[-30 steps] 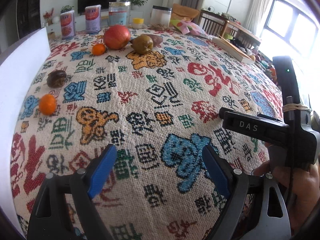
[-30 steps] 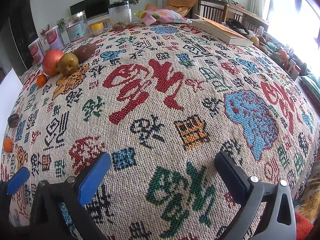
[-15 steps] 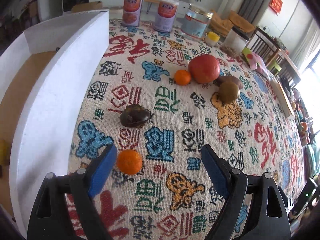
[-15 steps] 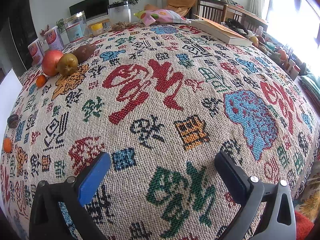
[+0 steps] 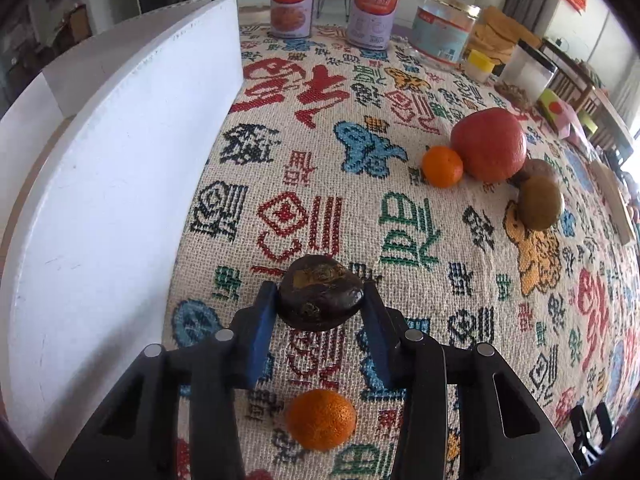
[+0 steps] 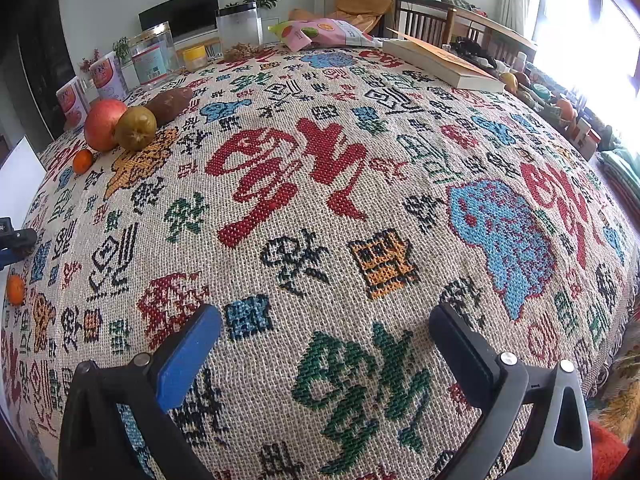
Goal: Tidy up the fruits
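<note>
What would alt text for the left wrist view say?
The left gripper, its jaws just closed, clamps a dark wrinkled fruit on a patterned tablecloth, a small orange beneath it and a white box alongside.

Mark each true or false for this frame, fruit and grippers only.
1. The left gripper has its jaws around the dark wrinkled fruit. True; they have just been closing, and the pads meet its sides.
2. The right gripper holds an orange. False; its jaws stand open over bare tablecloth.
3. A small orange lies below the left gripper's fingers, nearer the camera. True.
4. The red apple sits alone, apart from the other fruit. False; a second small orange lies right against it.
5. The white board stands to the right of the fruit in the left wrist view. False; it is on the left.
</note>
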The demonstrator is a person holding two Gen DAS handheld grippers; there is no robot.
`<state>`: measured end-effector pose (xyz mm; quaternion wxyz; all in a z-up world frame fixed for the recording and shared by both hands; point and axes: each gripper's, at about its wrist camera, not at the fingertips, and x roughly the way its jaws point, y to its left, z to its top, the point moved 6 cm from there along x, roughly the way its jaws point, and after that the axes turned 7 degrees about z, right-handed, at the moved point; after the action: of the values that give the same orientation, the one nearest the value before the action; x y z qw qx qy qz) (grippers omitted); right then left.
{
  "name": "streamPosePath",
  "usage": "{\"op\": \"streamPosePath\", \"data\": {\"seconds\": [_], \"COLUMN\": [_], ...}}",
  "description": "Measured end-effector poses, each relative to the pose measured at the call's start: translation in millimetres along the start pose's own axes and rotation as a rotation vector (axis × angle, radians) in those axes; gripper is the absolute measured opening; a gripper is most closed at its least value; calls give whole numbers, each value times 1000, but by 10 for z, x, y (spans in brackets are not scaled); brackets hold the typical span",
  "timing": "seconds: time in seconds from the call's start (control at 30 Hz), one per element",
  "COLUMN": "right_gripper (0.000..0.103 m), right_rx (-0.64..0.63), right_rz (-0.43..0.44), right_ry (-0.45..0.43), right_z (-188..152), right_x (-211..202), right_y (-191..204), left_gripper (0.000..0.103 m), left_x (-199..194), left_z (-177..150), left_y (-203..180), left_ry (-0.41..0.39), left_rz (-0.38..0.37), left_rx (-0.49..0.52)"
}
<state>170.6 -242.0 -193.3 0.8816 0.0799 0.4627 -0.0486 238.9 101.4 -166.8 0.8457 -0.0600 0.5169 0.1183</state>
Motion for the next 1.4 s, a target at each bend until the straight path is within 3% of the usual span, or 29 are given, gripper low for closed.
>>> {"op": "streamPosePath", "data": {"seconds": [0.13, 0.27, 0.37, 0.53, 0.63, 0.7, 0.73, 0.77, 0.93, 1.4], "right_gripper": [103, 103, 103, 103, 103, 103, 103, 103, 103, 103], "right_rx": [0, 0, 0, 0, 0, 0, 0, 0, -1, -1], "right_rz": [-1, -3, -2, -3, -3, -3, -3, -3, -3, -3], "right_ry": [0, 0, 0, 0, 0, 0, 0, 0, 1, 1], "right_z": [3, -6, -4, 1, -4, 2, 2, -2, 1, 2], "right_x": [4, -6, -5, 1, -2, 2, 2, -1, 0, 0], "right_y": [1, -1, -1, 2, -1, 1, 1, -1, 0, 2], "left_gripper": [43, 43, 43, 43, 45, 58, 75, 84, 88, 95], "left_x": [-307, -622, -661, -471, -460, -442, -426, -404, -357, -331], "left_z": [-128, -329, -516, -798, -825, -826, -825, -823, -847, -852], "left_y": [-242, -745, -1092, -1366, -1380, -1384, -1386, -1381, -1368, -1364], "left_ry": [-33, -58, -63, -60, -124, -152, -160, -168, -196, -189], "left_rz": [-90, -225, -272, -222, -191, -168, -155, -134, -83, -77], "left_rx": [29, 103, 148, 231, 255, 257, 256, 253, 268, 266]}}
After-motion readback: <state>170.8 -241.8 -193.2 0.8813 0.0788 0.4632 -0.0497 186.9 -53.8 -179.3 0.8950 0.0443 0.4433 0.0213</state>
